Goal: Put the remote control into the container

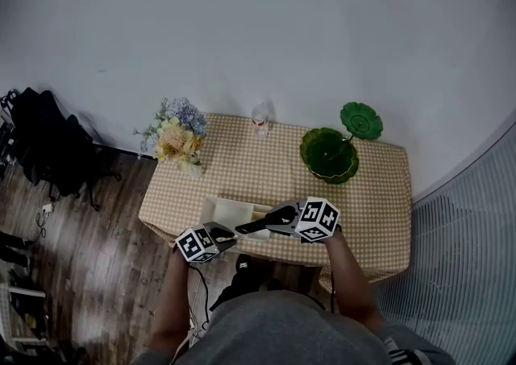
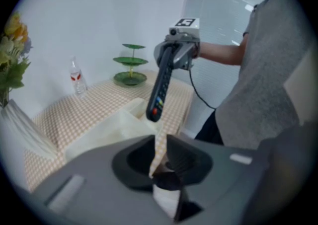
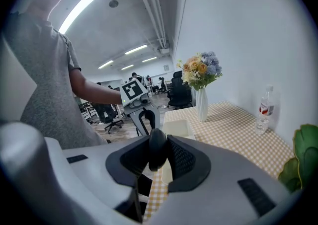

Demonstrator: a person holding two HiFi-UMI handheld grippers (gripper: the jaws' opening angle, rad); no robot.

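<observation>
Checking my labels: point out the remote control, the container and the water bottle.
remote control (image 2: 161, 86), left gripper view, middle of its black body.
container (image 1: 224, 210), head view, bare inner floor.
water bottle (image 3: 264, 112), right gripper view, its clear body.

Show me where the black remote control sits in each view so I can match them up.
Head view: black remote control at lower centre, held by the right gripper.
Left gripper view: centre of the picture, hanging slanted from the right gripper.
Right gripper view: lower centre, its end clamped between the jaws.
Shared landmark: clear plastic water bottle standing by the wall.
</observation>
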